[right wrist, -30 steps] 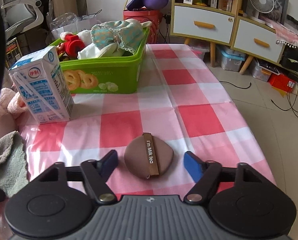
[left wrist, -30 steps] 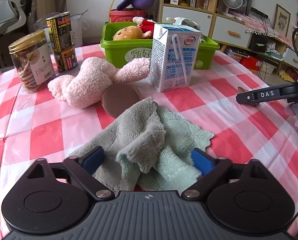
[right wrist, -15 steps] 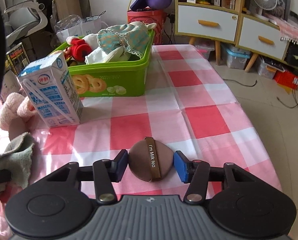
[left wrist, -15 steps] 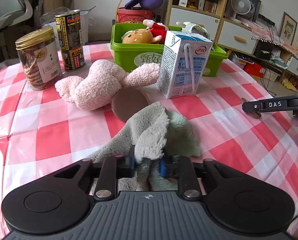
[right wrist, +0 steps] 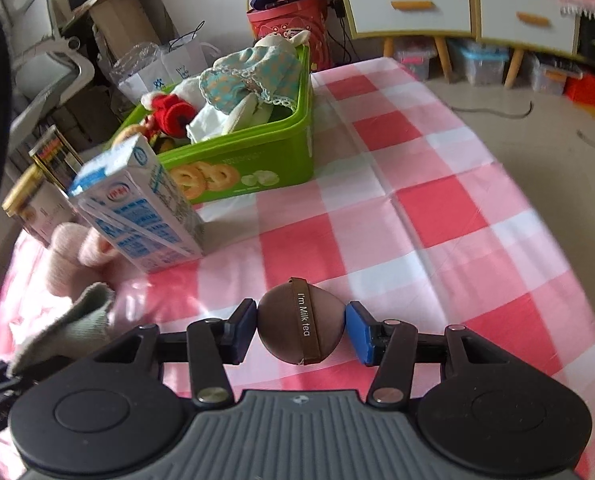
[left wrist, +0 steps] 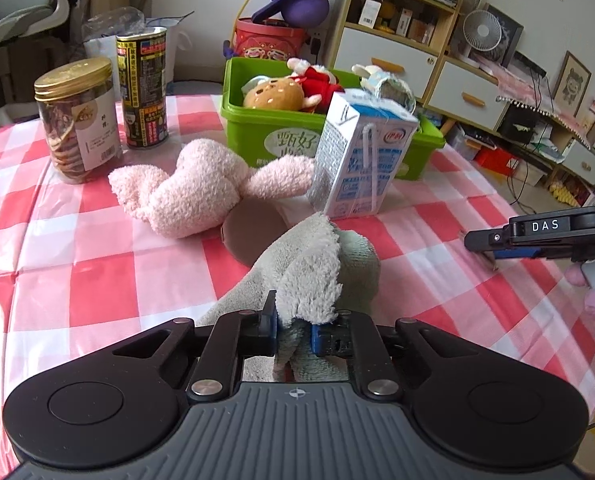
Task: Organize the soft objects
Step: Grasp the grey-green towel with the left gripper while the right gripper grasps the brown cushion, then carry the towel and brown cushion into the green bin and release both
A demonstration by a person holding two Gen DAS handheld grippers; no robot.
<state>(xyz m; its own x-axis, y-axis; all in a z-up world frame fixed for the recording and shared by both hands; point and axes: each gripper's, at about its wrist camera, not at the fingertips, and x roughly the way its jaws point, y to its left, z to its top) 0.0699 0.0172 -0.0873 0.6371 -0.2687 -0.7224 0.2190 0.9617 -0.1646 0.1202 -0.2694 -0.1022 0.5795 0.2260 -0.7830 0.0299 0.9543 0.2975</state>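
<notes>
The left gripper [left wrist: 293, 326] is clamped on a fold of the grey-green cloth [left wrist: 317, 272], which rises off the checked table [left wrist: 97, 280] in front of the pink plush [left wrist: 193, 196]. The right gripper [right wrist: 300, 328] pinches the brown puff [right wrist: 300, 322] by its edges, both pads touching. The green bin [right wrist: 257, 160] stands behind the milk carton [right wrist: 145, 208].

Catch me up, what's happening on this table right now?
A person holding two grippers is sorting soft things. The left gripper is shut on a bunched grey-green cloth. The right gripper has a brown round puff between its pads, which appear to touch its sides. The green bin already holds plush toys. A pink plush lies on the checked tablecloth beside the milk carton.
</notes>
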